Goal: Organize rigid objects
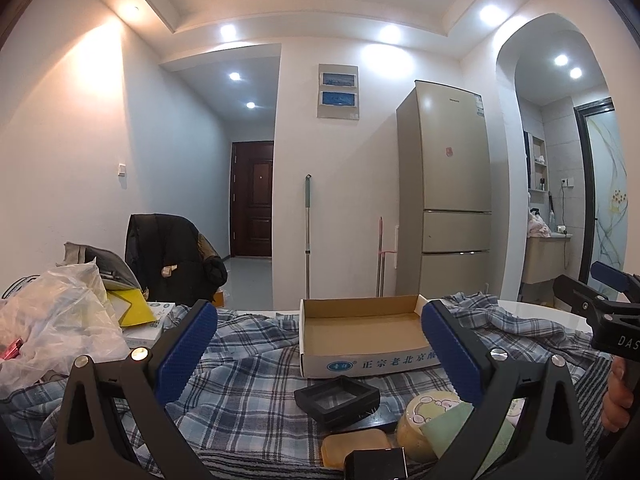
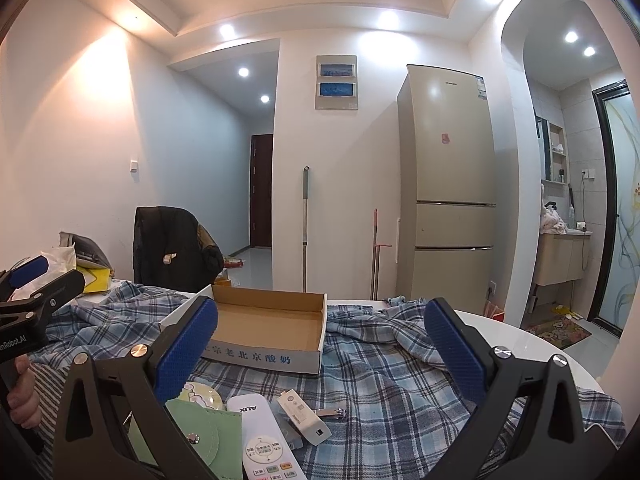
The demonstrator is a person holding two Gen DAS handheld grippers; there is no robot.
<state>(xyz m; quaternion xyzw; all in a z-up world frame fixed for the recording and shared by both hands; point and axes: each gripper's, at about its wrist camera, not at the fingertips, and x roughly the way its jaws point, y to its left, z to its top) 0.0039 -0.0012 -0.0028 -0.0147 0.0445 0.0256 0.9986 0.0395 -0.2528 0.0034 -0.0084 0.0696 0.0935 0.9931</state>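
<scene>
On the far left of the surface [image 2: 520, 332], a crumpled clear plastic bag [image 1: 56, 320] sits beside a yellow packet [image 1: 132, 306], with a black jacket over a chair [image 1: 168, 256] behind them. A blue plaid cloth [image 1: 248, 364] covers most of the surface. The left gripper [image 1: 316, 356] hovers low over this cloth, its jaws spread wide with nothing between them. Past its blue pads [image 1: 186, 352] lies an empty, open cardboard box [image 1: 360, 332] with printed blue characters on its front wall. Just in front of the box lies a black square frame case [image 1: 338, 400], and nearer the camera an orange soap-like block [image 1: 354, 446] and a round yellow cartoon tin [image 1: 424, 424], which touches a green snap pouch [image 2: 204, 432].

In the right wrist view, a white AUX remote [image 2: 260, 440] lies just right of the pouch, then a small white stick-shaped device [image 2: 304, 412] and a metal nail clipper [image 2: 332, 413] beside it. The right gripper [image 2: 320, 352] hangs above these items, jaws also spread and holding nothing. A hand [image 1: 616, 400] grips its handle. In the background stand a mop [image 1: 308, 232] and a gold fridge [image 1: 452, 192] on the right.
</scene>
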